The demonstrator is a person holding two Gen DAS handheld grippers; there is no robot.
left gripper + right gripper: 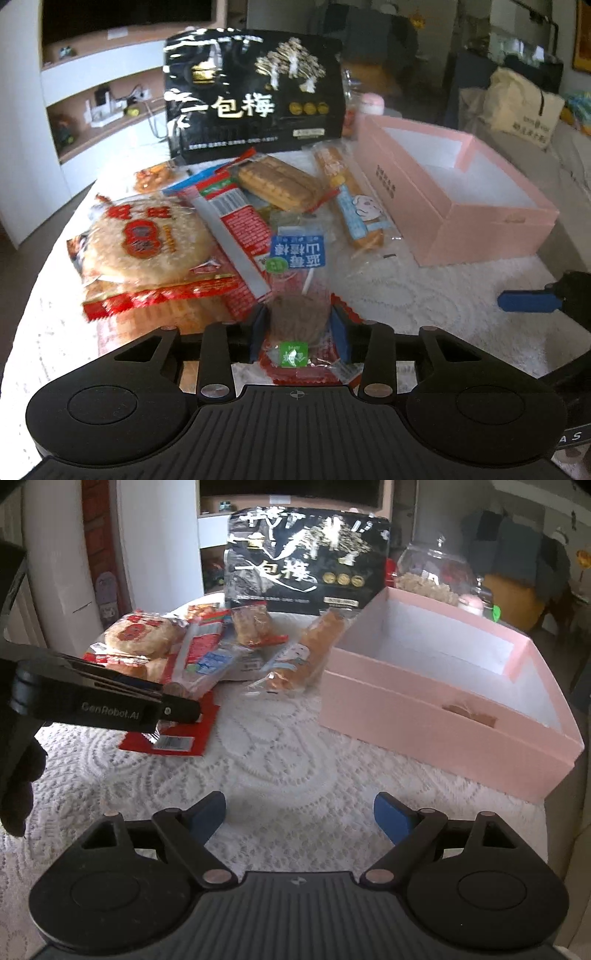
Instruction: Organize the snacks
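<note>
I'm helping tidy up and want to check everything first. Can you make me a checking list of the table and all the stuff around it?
Surface: table with white lace cloth.
Job's things: pink box open, nothing seen inside; black plum bag upright behind the pile; rice cracker pack; biscuit pack; bread stick pack; hawthorn stick packet.
Clutter: glass-domed jar behind the box.
Grippers: left gripper closing on the hawthorn stick packet; right gripper open, holding nothing.
Cables: wires on the shelf.
Surroundings: shelves, tote bag.
</note>
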